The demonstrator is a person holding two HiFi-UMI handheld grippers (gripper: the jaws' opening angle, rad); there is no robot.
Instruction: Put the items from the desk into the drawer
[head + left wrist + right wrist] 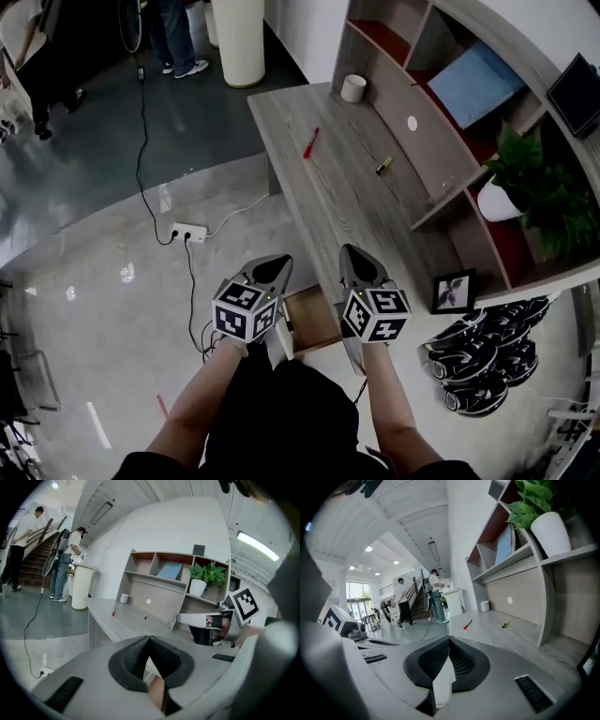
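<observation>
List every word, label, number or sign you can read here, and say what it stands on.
No readable words or numbers in any view.
On the left hand-held gripper and right hand-held gripper: only black-and-white square markers, no letters.
Red pen, white cup, framed picture: any print is too small to tell.

Red pen and yellow item lie on desk; drawer open.

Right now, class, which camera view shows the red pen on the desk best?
The head view: the red pen lies whole, seen from above on the desk. The right gripper view shows it low and foreshortened; the left gripper view only as a tiny red speck.
</observation>
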